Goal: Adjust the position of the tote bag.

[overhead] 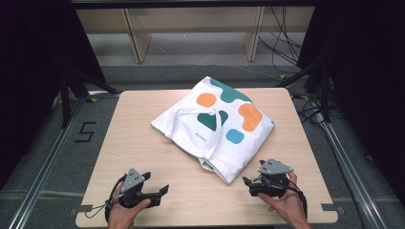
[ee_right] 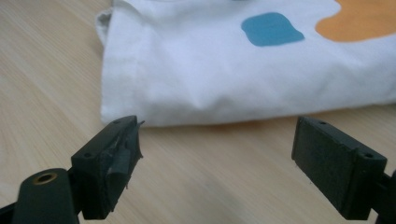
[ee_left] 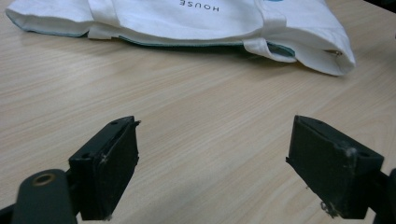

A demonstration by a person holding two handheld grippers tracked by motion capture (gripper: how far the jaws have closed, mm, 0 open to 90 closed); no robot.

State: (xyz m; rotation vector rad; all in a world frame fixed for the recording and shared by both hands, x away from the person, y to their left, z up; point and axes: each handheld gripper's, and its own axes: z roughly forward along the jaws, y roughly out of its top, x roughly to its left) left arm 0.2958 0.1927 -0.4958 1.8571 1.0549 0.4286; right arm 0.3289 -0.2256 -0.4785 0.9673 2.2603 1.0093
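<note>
A white cloth tote bag lies flat at the centre of the pale wood-grain table, turned at an angle, printed with rounded orange, teal and blue blobs; its two fabric handles drape over the front face. At lower left of the high view the left gripper rests on the tabletop, jaws spread wide with nothing between them. At lower right the right gripper sits just beside the bag's near corner, jaws likewise released, empty. Its own view shows soft, slightly rumpled fabric and a blue rounded patch.
</note>
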